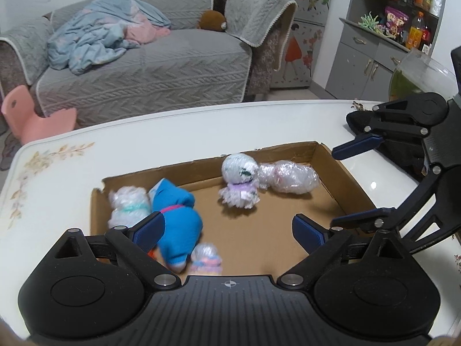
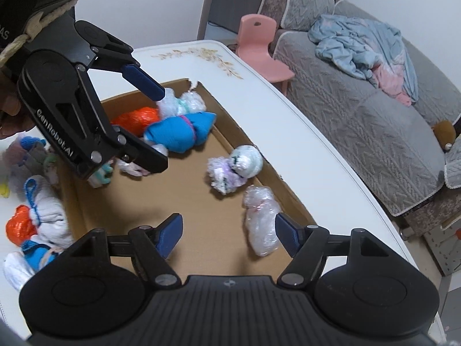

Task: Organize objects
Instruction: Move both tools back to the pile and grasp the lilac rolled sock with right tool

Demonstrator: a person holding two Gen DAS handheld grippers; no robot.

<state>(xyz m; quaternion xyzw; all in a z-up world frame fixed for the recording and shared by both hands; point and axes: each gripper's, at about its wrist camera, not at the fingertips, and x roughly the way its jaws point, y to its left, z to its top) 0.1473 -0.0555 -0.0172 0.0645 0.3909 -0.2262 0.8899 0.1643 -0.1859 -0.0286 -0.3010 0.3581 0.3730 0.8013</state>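
A shallow cardboard box (image 1: 331, 170) (image 2: 219, 141) lies on the white table and holds several small toys. A blue plush (image 1: 178, 216) (image 2: 178, 132) lies at its left end beside a white wrapped toy (image 1: 128, 204) and an orange one (image 2: 135, 119). A white and purple yarn doll (image 1: 240, 178) (image 2: 234, 167) and a clear-wrapped bundle (image 1: 288, 177) (image 2: 262, 222) lie at the other end. My left gripper (image 1: 227, 230) (image 2: 155, 127) is open and empty above the blue plush. My right gripper (image 2: 229, 233) (image 1: 345, 184) is open and empty over the box, beside the clear bundle.
Several loose toys (image 2: 37, 219) lie on the table (image 1: 173, 127) outside the box's near end. Beyond the table stand a grey sofa (image 1: 144, 66), a pink child's chair (image 2: 262, 46) and a grey cabinet (image 1: 371, 49). A glass bowl (image 1: 417, 75) stands at the table's far right.
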